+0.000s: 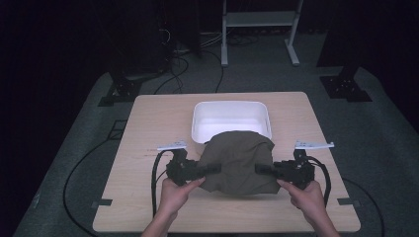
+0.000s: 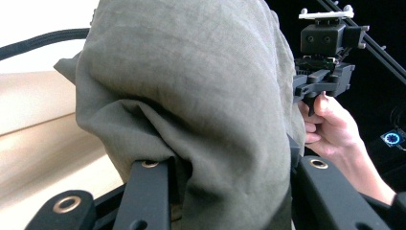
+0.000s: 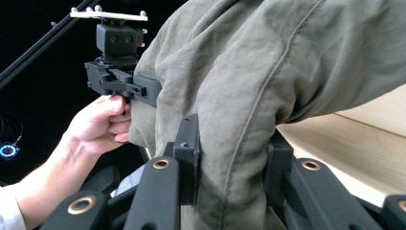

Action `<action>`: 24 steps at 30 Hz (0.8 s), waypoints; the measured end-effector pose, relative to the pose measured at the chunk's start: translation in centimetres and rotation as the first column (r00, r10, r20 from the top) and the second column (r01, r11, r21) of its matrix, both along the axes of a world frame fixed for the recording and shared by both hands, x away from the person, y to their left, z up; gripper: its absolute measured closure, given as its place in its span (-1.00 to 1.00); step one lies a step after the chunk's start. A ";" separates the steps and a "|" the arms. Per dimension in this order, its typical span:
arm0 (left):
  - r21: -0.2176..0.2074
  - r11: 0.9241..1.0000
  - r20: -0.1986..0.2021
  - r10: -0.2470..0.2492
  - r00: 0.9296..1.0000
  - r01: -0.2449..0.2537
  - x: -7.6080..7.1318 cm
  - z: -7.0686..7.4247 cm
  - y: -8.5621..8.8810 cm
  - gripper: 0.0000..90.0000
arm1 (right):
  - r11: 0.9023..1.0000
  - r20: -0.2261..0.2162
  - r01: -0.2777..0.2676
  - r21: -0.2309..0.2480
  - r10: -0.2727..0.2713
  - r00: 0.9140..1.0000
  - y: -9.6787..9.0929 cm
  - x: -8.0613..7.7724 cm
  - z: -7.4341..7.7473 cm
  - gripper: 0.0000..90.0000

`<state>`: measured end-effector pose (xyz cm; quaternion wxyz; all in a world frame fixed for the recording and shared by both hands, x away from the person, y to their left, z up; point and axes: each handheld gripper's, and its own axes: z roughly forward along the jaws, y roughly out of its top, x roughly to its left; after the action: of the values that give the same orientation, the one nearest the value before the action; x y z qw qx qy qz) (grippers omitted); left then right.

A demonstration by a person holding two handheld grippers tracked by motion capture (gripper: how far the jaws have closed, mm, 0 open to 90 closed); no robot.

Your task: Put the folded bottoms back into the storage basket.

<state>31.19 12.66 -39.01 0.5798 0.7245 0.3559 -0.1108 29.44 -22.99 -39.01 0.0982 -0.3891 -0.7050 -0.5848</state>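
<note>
Dark room, wooden table (image 1: 148, 207): olive cloth (image 1: 239, 160) hangs stretched crosswise between left gripper (image 1: 210, 169) and right gripper (image 1: 262, 169), each clamped on a bunched side, its far edge draped over the white tub (image 1: 230, 118) just beyond.

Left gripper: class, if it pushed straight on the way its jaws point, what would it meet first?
The left gripper points across at the olive-green cloth it already clamps; beyond that bunched fabric, probably the right gripper facing it, though depth is unclear.

Matt olive woven cloth (image 1: 239, 163) (creased), pale smooth wooden table (image 1: 148, 123).
</note>
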 end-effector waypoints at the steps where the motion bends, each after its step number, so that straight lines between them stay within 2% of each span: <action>1: -0.004 1.000 0.001 0.003 1.000 -0.003 0.1 0.1 0.0 0.36 | 1.000 -0.002 -0.001 0.003 0.001 1.000 0.0 0.1 0.1 0.48; 6: -0.011 1.000 0.001 0.016 1.000 -0.016 0.7 0.7 0.1 0.36 | 1.000 -0.002 0.004 0.005 -0.003 1.000 0.0 0.7 0.6 0.48; 16: -0.004 0.999 0.025 0.040 0.999 -0.040 1.9 2.3 0.4 0.36 | 0.999 0.012 0.021 0.028 -0.022 1.000 0.4 1.9 2.1 0.48; 24: -0.003 0.998 0.033 0.059 0.998 -0.059 2.7 3.1 0.6 0.36 | 0.999 0.017 0.032 0.031 -0.032 0.999 0.7 2.9 2.8 0.49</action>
<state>33.90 13.23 -35.93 0.5893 0.7149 0.3672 -0.0819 32.31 -22.30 -36.18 0.0885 -0.3935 -0.6904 -0.6005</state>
